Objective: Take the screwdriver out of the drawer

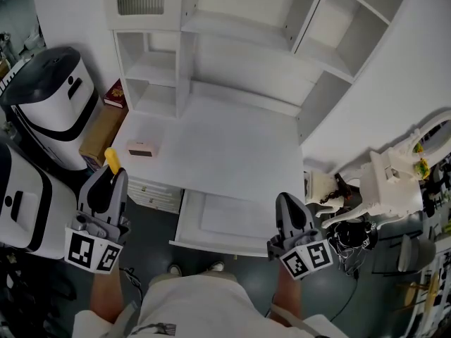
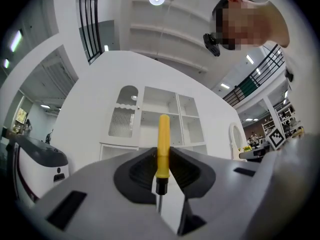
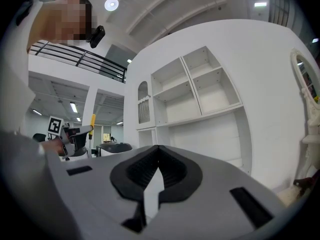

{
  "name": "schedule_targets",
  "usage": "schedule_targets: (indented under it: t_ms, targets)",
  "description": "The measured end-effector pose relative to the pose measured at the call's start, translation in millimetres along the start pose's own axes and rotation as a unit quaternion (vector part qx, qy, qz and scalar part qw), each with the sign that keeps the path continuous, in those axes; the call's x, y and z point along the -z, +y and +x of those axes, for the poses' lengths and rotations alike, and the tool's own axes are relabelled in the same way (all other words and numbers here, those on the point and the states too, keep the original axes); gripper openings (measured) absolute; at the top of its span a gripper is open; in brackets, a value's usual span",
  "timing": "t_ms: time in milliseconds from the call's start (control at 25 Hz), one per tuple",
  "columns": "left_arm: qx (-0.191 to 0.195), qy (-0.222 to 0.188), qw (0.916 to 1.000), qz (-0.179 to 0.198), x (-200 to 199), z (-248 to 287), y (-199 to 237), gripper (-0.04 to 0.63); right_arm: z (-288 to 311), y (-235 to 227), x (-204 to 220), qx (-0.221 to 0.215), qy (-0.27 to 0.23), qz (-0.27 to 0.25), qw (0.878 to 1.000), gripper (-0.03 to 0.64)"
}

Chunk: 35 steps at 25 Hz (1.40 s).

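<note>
Screwdriver clamped in left gripper, out of the drawer.
Long axis runs along the jaws, yellow handle forward and up; it is held left of the drawer, beside the desk. Right gripper closed, empty.

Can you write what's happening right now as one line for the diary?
left gripper: shut on screwdriver, yellow handle sticking out past jaws | right gripper: shut, empty | drawer: open | screwdriver: out of drawer
</note>
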<state>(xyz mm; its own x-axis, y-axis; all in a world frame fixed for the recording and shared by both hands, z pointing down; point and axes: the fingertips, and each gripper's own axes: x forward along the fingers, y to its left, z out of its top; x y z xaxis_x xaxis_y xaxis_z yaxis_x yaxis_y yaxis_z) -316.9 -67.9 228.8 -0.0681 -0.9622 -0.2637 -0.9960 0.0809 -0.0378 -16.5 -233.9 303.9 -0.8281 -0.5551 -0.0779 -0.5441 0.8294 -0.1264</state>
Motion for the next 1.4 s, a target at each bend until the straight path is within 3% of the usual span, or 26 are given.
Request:
schedule_targets:
  t_ms: [240, 520, 880, 1400]
  targets:
    - [-0.046, -0.015, 0.9987, -0.018, -1, -27, 26, 0.080, -10, -1, -6, 0.026, 0.000, -0.020, 0.999, 0.009]
    - [-0.069, -0.012, 0.9967, -0.041, 10, -57, 42, 0.080, -28, -1, -6, 0.059, 0.015, -0.036, 0.997, 0.009]
    - [-0.049, -0.007, 0.9979, -0.042, 11, -64, 46, 0.080, -35, 14, -15, 0.078, 0.009, -0.047, 0.996, 0.009]
    - [-0.003, -0.022, 0.9980, -0.059, 13, -66, 51, 0.080, -51, 46, 3, 0.111, 0.025, -0.054, 0.992, 0.009]
